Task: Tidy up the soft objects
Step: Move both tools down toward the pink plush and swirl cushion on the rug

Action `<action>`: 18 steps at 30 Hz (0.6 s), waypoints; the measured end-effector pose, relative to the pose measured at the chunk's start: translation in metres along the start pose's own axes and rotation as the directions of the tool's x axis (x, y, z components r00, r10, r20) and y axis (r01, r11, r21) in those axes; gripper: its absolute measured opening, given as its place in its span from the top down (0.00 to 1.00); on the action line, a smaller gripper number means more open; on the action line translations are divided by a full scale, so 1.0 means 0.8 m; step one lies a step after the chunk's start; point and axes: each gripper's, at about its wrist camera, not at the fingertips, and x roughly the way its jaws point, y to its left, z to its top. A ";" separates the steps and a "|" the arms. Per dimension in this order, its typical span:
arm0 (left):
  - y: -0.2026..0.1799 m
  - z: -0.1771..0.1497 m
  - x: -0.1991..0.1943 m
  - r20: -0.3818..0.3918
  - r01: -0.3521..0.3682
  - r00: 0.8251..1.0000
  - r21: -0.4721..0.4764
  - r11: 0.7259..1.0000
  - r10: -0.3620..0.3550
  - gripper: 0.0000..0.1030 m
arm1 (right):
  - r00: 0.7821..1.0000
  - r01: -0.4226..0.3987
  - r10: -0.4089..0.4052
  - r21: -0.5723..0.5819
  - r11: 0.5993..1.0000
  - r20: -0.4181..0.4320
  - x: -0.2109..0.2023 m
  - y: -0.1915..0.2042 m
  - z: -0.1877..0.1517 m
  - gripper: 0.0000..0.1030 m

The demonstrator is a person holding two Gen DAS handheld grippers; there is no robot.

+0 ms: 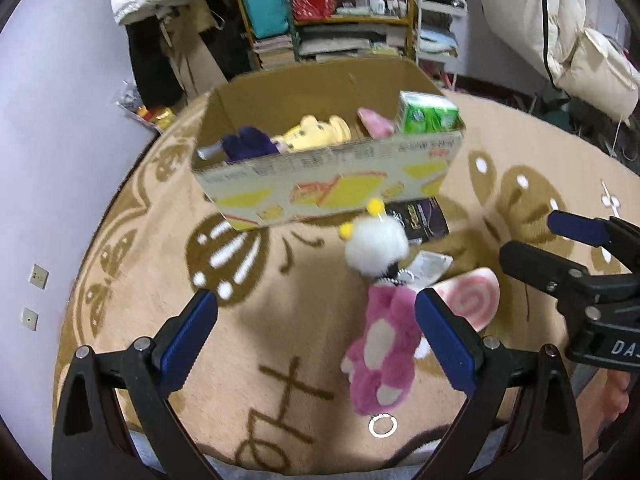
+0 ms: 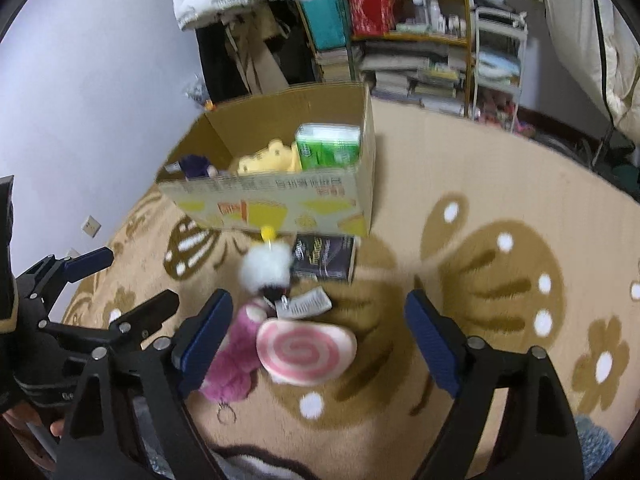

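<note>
I keep both fingers open, the right gripper (image 2: 319,326) probably over the swirl cushion (image 2: 306,354); I'd straddle it squarely before closing, left gripper (image 1: 316,322) clear.

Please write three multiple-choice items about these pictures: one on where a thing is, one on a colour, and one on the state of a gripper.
1. Where does the green tissue pack stand?
A. on the carpet
B. in the cardboard box
C. on the shelf

2. What colour is the plush bear beside the swirl cushion?
A. pink
B. green
C. black

3. How is the right gripper?
A. shut on the cushion
B. shut on nothing
C. open

Key: 1 B, the pack rises behind the box's front wall. 2 A, its fur is pink. 3 C, its fingers stand wide apart over the cushion.
</note>
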 end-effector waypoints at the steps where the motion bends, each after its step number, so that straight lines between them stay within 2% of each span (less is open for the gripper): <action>1: -0.002 -0.001 0.004 -0.010 0.004 1.000 0.003 1.000 -0.004 0.05 | 1.000 -0.002 0.002 0.006 1.000 -0.016 0.005 -0.001 -0.002 0.14; 8: -0.009 -0.006 0.031 -0.087 0.051 0.995 0.007 0.999 -0.050 0.05 | 0.994 -0.037 0.043 0.068 0.997 -0.101 0.035 -0.016 -0.008 0.14; 18: -0.024 -0.012 0.053 -0.152 0.095 0.985 0.046 0.994 -0.087 0.05 | 0.980 -0.046 0.063 0.095 0.994 -0.190 0.074 -0.017 -0.009 0.14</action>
